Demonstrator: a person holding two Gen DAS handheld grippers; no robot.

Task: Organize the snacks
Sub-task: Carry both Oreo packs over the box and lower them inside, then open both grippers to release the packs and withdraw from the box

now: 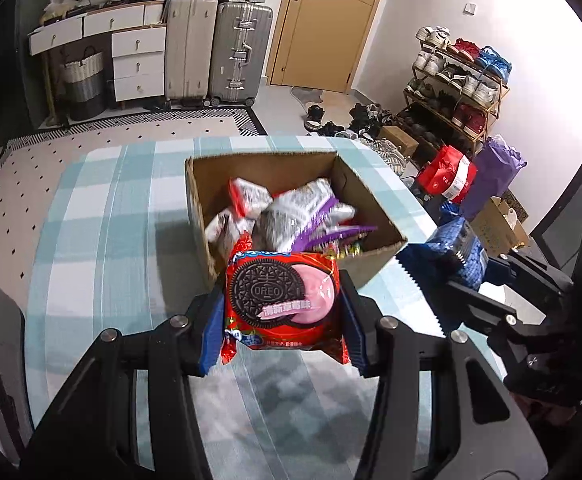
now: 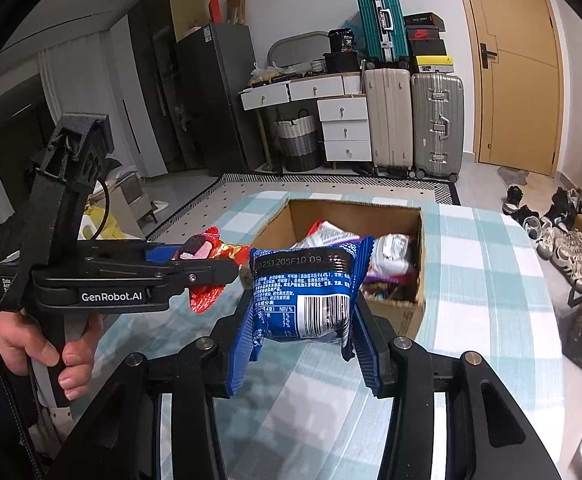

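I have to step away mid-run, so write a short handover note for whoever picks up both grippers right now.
Left gripper: shut on the red Oreo strawberry cookie packet, held just short of the open brown cardboard box.
Right gripper: shut on the blue foil cookie packet, barcode side facing the camera, also held short of the box.
The box stands on the teal-and-white checked tablecloth and already holds several snack packets.
Left to do: put both held packets in the box. No loose snacks show on the cloth.

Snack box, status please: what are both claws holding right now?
Left gripper shut on red Oreo pack. Right gripper shut on blue pack. Cardboard box ahead, open, already holding snacks. Nothing in the way.
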